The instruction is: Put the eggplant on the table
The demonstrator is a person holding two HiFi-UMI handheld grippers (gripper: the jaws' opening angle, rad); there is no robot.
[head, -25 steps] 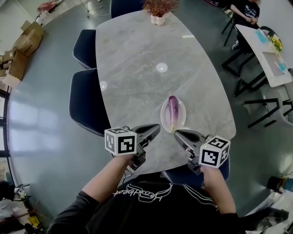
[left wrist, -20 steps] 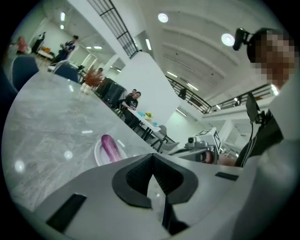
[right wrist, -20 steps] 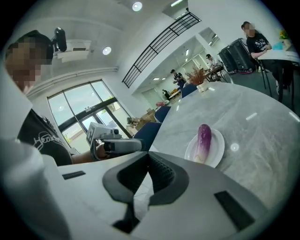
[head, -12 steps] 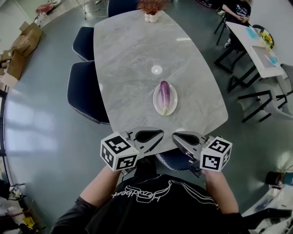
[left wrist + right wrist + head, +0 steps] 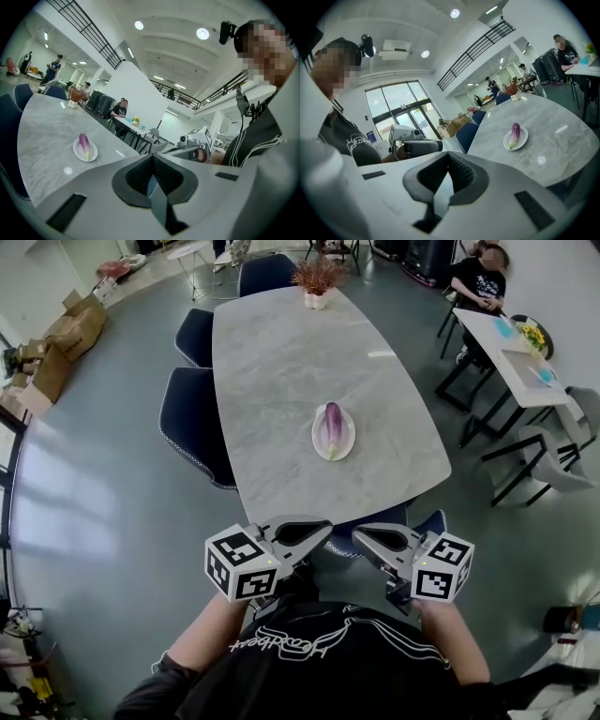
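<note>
Grey marble table (image 5: pixel 281 362), long and rounded, stretching away across the floor. Right of the middle sits a white plate (image 5: pixel 349 438), flat on the stone, the purple eggplant (image 5: pixel 332 426) lying lengthwise in it. Up at the far end stands a small potted plant (image 5: pixel 316 282). Near the right edge, a thin white strip (image 5: pixel 382 354) lies on the marble.

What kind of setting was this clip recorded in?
Probably an open office lounge or canteen hall: a long marble table with dark chairs, a second table where a person sits, and a mezzanine railing overhead.
</note>
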